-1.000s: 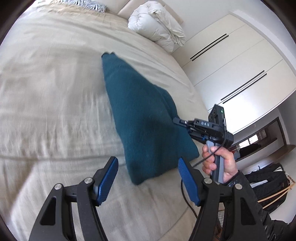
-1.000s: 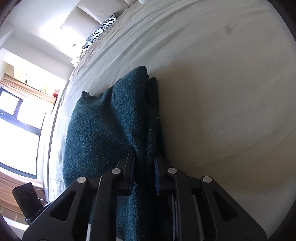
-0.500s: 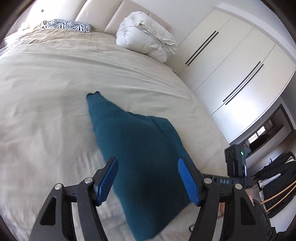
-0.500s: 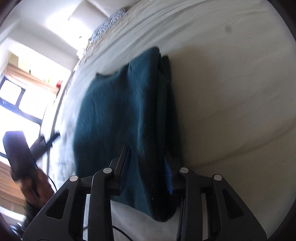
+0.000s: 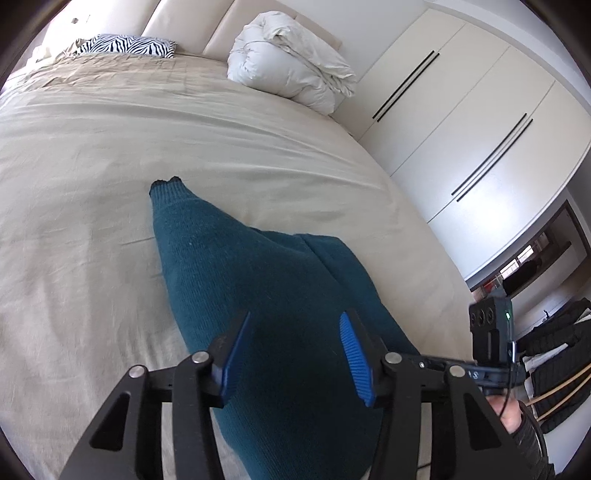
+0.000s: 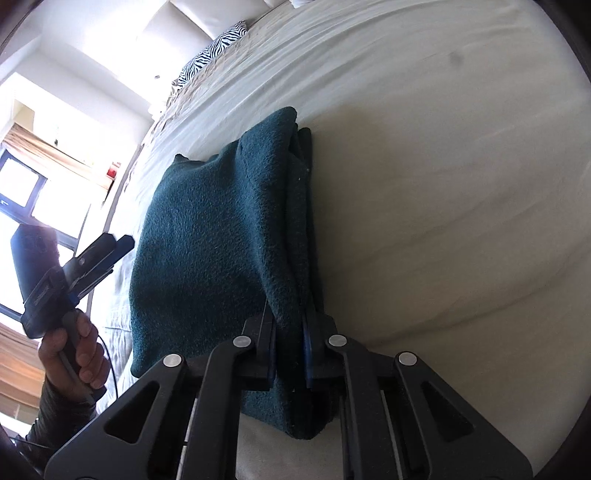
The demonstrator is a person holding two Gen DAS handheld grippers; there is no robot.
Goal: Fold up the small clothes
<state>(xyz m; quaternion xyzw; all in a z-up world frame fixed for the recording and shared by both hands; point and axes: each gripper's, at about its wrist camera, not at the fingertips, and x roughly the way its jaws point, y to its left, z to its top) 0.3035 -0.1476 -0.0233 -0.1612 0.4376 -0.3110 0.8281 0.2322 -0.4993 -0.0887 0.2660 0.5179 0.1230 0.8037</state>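
Garment: the teal sweater point(image 6: 207, 236) is lying folded on our bed point(image 5: 92, 147).
Right claw point(image 6: 290, 332): again clamping its edge.
Left claw point(image 5: 293, 347): spread apart, now hovering over it.

sweater point(image 5: 258, 295): dark teal knit, one plain colour all over
bed sheet point(image 5: 92, 184): pale beige, unpatterned
pillow point(image 5: 125, 46): black-and-white zebra stripes
duvet point(image 5: 291, 62): white, bundled
headboard point(image 5: 184, 22): cream panels
wardrobe doors point(image 5: 461, 122): off-white with thin black handle strips
left gripper point(image 5: 295, 343): black frame, its fingers point(image 5: 352, 354) faced with ribbed bright blue pads
right gripper point(image 6: 290, 343): black frame, silver rivets, blue pad edges
curtain point(image 6: 40, 147): tan brown
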